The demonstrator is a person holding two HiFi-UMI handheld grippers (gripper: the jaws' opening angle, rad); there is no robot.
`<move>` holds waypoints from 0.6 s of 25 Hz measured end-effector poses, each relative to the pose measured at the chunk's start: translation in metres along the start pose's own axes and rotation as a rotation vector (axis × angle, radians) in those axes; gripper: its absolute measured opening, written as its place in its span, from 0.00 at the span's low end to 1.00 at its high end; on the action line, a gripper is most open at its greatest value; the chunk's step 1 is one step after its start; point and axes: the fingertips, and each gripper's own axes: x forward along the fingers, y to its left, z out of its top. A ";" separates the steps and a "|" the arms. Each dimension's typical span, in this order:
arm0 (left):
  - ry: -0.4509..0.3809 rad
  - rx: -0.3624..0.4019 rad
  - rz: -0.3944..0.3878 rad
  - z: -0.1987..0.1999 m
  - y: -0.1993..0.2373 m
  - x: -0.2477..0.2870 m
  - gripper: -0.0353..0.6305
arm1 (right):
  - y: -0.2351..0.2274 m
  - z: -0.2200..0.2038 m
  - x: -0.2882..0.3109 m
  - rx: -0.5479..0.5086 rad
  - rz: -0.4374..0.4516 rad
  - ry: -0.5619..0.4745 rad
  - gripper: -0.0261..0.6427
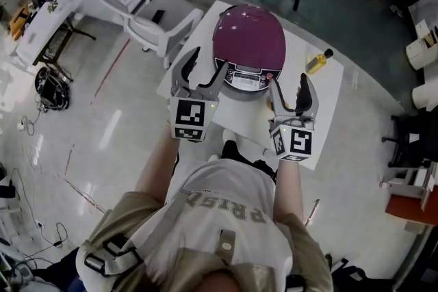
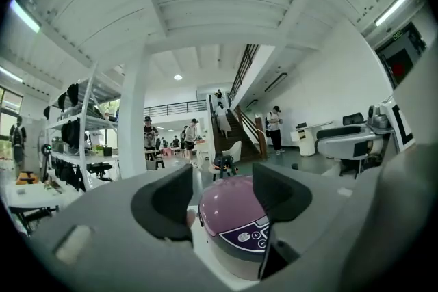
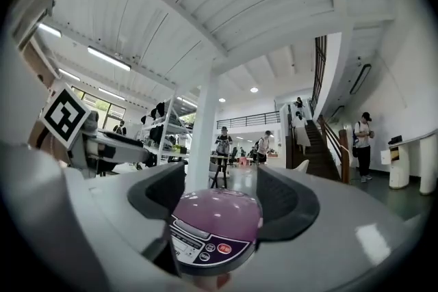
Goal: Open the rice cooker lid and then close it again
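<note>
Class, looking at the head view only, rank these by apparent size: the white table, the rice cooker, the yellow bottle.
Largest to smallest:
1. white table
2. rice cooker
3. yellow bottle

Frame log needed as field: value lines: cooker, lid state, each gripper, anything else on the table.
rice cooker: purple, on the white table, control panel facing the person
lid: shut
left gripper: jaws apart, nothing gripped, in front of the cooker's left side
right gripper: jaws apart, nothing gripped, in front of the cooker's right side
other item: yellow bottle with a dark cap, on the table to the right of the cooker
contact with cooker: cannot tell
</note>
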 end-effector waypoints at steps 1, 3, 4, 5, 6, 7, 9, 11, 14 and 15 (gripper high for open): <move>0.002 -0.006 0.010 -0.002 0.001 -0.002 0.47 | 0.003 0.001 -0.001 0.007 -0.003 -0.007 0.50; 0.005 0.002 0.028 -0.003 0.001 -0.006 0.44 | 0.009 0.003 -0.004 0.002 -0.005 -0.019 0.44; 0.005 0.012 0.036 -0.003 0.000 -0.008 0.44 | 0.011 0.004 -0.006 -0.004 -0.006 -0.024 0.40; 0.003 0.022 0.044 -0.003 -0.001 -0.010 0.43 | 0.013 0.005 -0.008 -0.010 -0.009 -0.030 0.36; 0.000 0.030 0.053 -0.003 -0.002 -0.013 0.41 | 0.014 0.006 -0.010 -0.015 -0.014 -0.034 0.34; -0.003 0.037 0.062 -0.002 -0.003 -0.015 0.38 | 0.015 0.007 -0.012 -0.017 -0.021 -0.037 0.31; -0.003 0.051 0.070 -0.003 -0.005 -0.018 0.36 | 0.016 0.008 -0.014 -0.008 -0.033 -0.041 0.28; 0.009 0.072 0.073 -0.006 -0.007 -0.021 0.33 | 0.016 0.009 -0.017 -0.001 -0.047 -0.046 0.25; 0.020 0.090 0.082 -0.010 -0.010 -0.027 0.31 | 0.014 0.009 -0.022 -0.017 -0.075 -0.050 0.21; 0.019 0.085 0.088 -0.011 -0.010 -0.029 0.29 | 0.014 0.008 -0.024 -0.019 -0.084 -0.048 0.19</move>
